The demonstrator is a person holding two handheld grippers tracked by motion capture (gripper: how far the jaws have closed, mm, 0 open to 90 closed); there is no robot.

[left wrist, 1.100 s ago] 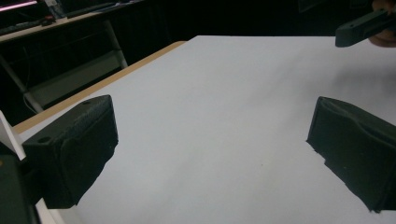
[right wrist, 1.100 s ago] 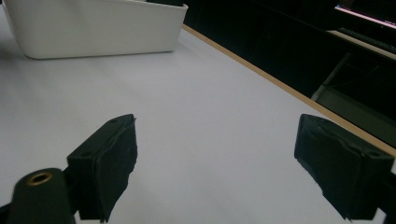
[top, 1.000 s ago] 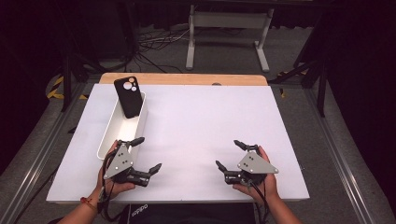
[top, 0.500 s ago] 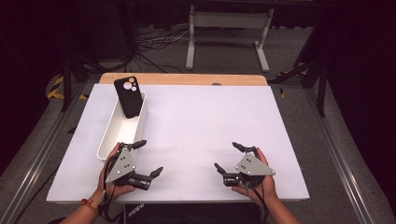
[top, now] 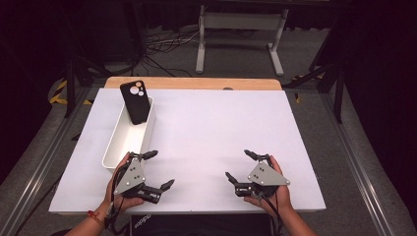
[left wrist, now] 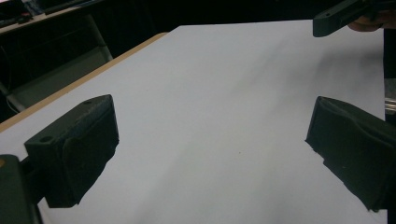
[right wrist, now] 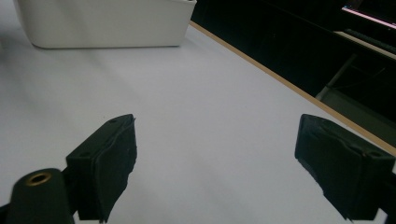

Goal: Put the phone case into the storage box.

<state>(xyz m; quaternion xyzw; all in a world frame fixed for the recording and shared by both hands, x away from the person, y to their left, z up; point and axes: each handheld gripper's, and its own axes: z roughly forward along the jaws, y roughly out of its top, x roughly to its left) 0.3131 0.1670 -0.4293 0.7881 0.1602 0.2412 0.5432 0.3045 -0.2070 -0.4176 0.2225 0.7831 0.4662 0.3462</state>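
Little has moved since a second ago: your two hands have drifted only slightly toward you along the near edge, and the phone and tray sit as they did. Nearest you, your left gripper (top: pixel 156 169) rests low on the white sheet-covered table (top: pixel 211 128) with its jaws spread wide and nothing between them; your right gripper (top: pixel 242 166) does the same on the other side, equally wide and empty. Just beyond the left gripper begins the long white plastic tray (top: pixel 118 147), its near end close to the upper jaw, its long axis running away from you toward the far left of the table. At the tray's far end stands the black smartphone (top: pixel 134 102), camera side facing you, leaning upright against the end wall with its lower edge down inside. So the phone lies straight ahead of your left hand, along the tray's length, and well apart from your right. A reach looks best made with the left, jaws turned across the phone's narrow width.
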